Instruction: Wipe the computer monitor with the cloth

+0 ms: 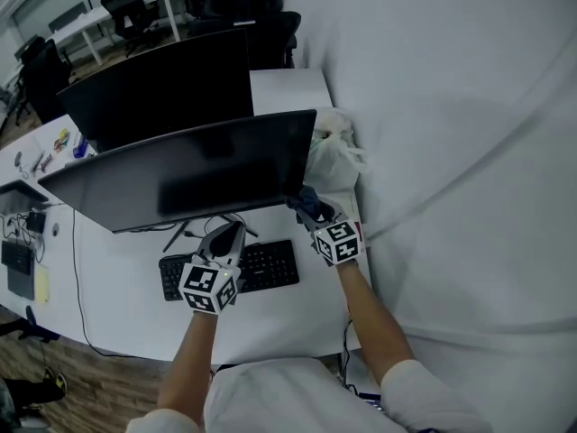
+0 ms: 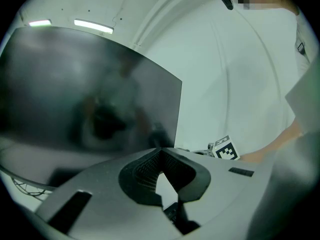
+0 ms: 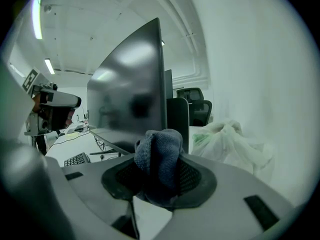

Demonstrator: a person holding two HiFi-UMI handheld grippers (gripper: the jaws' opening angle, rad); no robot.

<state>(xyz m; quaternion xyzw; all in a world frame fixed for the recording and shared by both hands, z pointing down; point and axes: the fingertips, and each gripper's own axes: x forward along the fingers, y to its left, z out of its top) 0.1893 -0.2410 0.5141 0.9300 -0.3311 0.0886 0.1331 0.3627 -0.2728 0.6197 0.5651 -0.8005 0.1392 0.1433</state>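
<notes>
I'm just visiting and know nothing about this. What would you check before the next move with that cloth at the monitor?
1. Cloth held firmly: ok. The right gripper has its jaws shut on the bunched blue cloth.
2. Cloth at the screen: ok. It sits by the lower right corner of the monitor.
3. Cloth touching the glass: cannot tell.
4. Other gripper out of the way: ok. The left gripper is shut and empty, low over the keyboard.
5. Space at the right edge: not ok. A plastic bag lies close beside the monitor there.
</notes>
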